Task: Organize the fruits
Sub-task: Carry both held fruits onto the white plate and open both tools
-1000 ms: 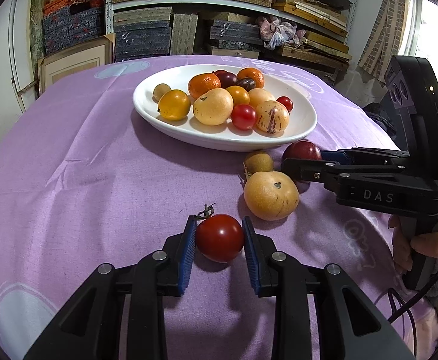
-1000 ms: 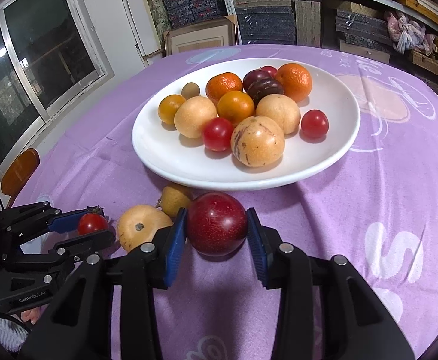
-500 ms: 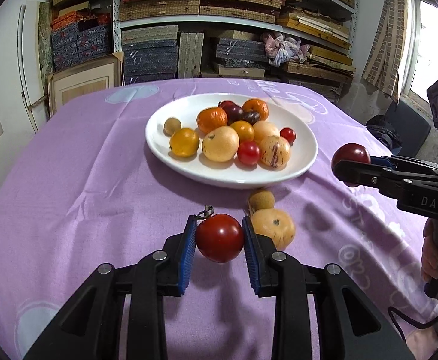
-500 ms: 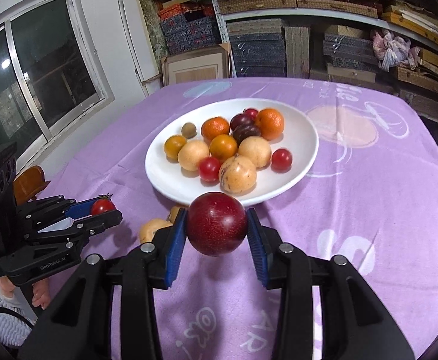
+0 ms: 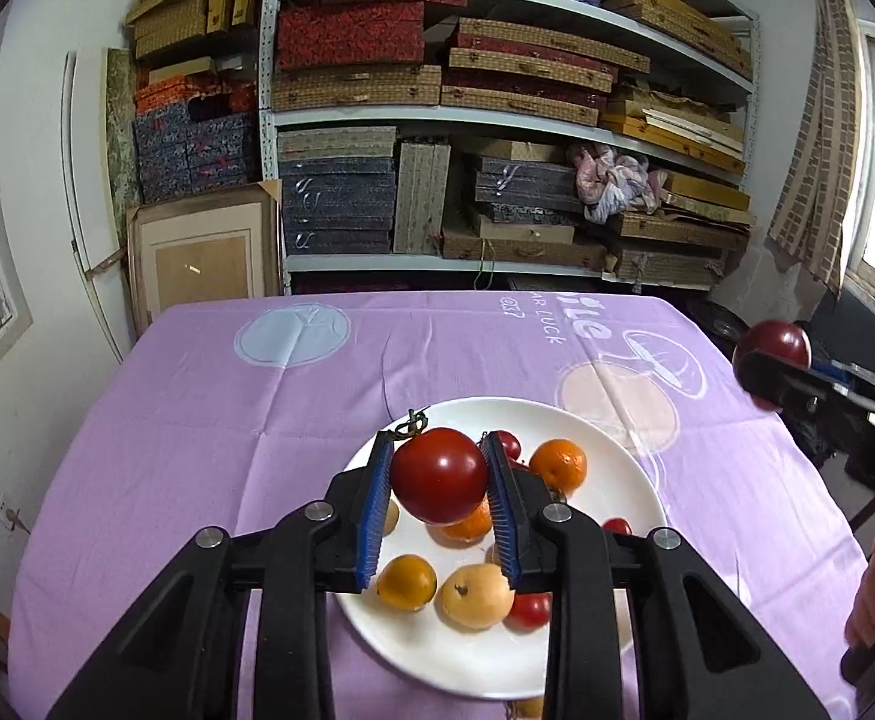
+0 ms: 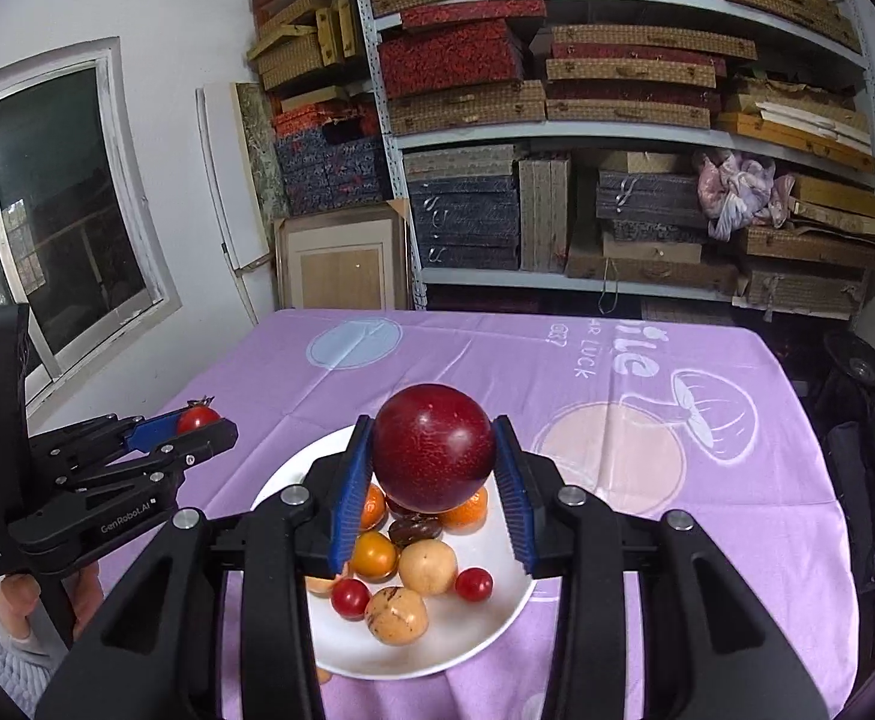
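My left gripper (image 5: 440, 510) is shut on a red tomato (image 5: 439, 474) with a dry stem and holds it high above the white plate (image 5: 611, 468). My right gripper (image 6: 431, 483) is shut on a dark red plum (image 6: 433, 447), also high above the plate (image 6: 500, 585). The plate holds several oranges, yellow fruits and small tomatoes. In the left wrist view the plum (image 5: 776, 345) shows at the right edge. In the right wrist view the tomato (image 6: 196, 419) shows at the left in the left gripper (image 6: 188, 423).
The plate sits on a purple tablecloth (image 5: 209, 420) covering the table. A yellow fruit (image 5: 527, 707) lies on the cloth just in front of the plate. Shelves (image 5: 497, 120) packed with boxes stand behind the table. A window (image 6: 59, 252) is at the left.
Both grippers have risen from the table with their fruits and now hang above the plate. The two yellow fruits stayed on the cloth by the plate's near rim.
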`<act>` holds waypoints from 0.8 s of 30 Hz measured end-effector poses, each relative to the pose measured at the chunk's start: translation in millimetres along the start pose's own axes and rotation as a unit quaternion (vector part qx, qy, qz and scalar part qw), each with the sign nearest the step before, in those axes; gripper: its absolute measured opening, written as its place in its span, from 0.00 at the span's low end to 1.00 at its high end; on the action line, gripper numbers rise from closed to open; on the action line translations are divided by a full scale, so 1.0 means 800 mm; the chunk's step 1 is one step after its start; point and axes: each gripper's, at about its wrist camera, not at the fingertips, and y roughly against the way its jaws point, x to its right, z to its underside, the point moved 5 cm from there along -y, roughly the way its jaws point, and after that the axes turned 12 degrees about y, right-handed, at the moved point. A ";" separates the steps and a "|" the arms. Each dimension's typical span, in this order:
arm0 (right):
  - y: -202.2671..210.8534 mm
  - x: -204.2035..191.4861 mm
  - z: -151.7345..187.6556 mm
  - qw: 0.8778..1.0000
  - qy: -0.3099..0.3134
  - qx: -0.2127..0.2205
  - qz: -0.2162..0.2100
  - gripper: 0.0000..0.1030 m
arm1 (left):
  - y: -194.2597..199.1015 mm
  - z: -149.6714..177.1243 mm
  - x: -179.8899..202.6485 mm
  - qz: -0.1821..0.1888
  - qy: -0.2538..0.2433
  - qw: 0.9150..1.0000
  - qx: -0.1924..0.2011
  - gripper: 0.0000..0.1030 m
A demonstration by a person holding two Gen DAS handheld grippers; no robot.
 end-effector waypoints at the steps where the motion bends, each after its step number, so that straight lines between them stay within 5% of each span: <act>1: -0.019 0.000 0.007 1.000 -0.003 -0.011 -0.003 0.37 | -0.016 0.002 -0.002 -0.003 0.012 1.000 -0.006 0.30; 6: -0.107 -0.005 0.064 0.997 -0.014 -0.074 -0.020 0.37 | -0.094 0.041 -0.013 -0.017 0.034 0.997 -0.061 0.30; 14: -0.170 0.011 0.115 0.992 -0.011 -0.125 -0.008 0.38 | -0.143 0.053 -0.045 -0.037 0.049 0.995 -0.080 0.30; 19: -0.178 0.013 0.123 0.993 0.000 -0.119 0.005 0.47 | -0.146 0.057 -0.048 -0.066 0.040 0.996 -0.053 0.43; 24: -0.151 0.011 0.106 0.996 0.006 -0.094 0.009 0.55 | -0.136 0.053 -0.058 -0.070 0.052 0.995 -0.052 0.43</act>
